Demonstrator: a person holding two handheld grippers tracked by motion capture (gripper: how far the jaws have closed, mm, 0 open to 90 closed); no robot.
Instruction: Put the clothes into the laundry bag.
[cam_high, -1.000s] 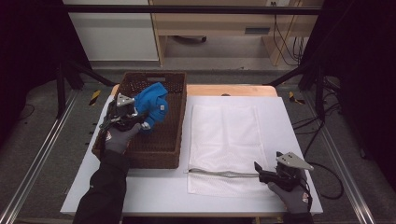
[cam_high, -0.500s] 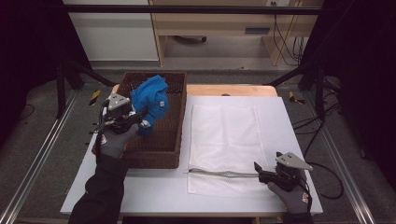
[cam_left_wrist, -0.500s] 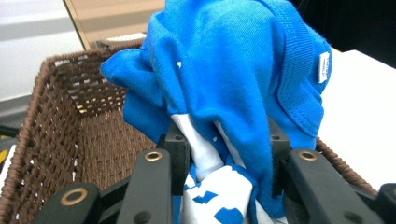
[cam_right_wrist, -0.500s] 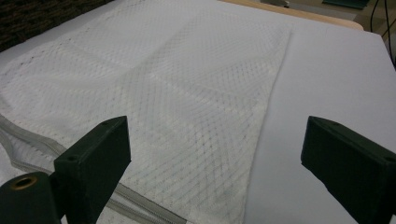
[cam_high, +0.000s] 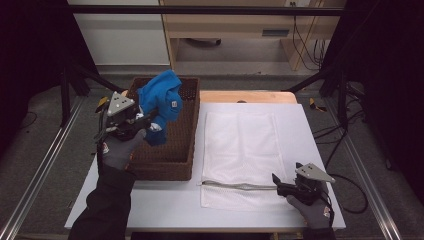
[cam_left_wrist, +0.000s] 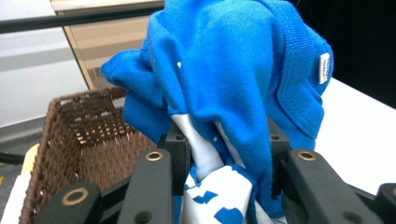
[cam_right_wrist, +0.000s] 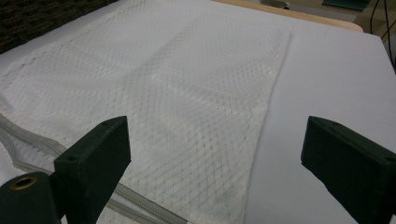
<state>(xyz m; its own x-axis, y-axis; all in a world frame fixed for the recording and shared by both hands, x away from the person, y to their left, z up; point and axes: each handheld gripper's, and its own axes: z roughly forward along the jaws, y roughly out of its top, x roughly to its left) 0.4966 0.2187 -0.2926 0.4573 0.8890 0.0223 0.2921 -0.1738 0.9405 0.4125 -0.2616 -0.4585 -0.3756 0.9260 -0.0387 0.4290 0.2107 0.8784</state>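
Overhead: left gripper (cam_high: 150, 118) clamped on a bunched blue shirt (cam_high: 161, 100), held above the brown wicker basket (cam_high: 167, 162) at the table's left. Right gripper (cam_high: 276, 182) resting at the near right corner, beside the zip of a flat white mesh bag (cam_high: 243, 150). Up close from the left gripper: white patterned cloth and a collar label between the jaws. From the right gripper: jaws spread wide, nothing between them, fine netting beyond.

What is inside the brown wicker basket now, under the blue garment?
The blue garment, clamped in the left gripper, hangs above the brown wicker basket. The bare woven floor and walls show around it. The floor directly beneath the cloth is covered from sight.
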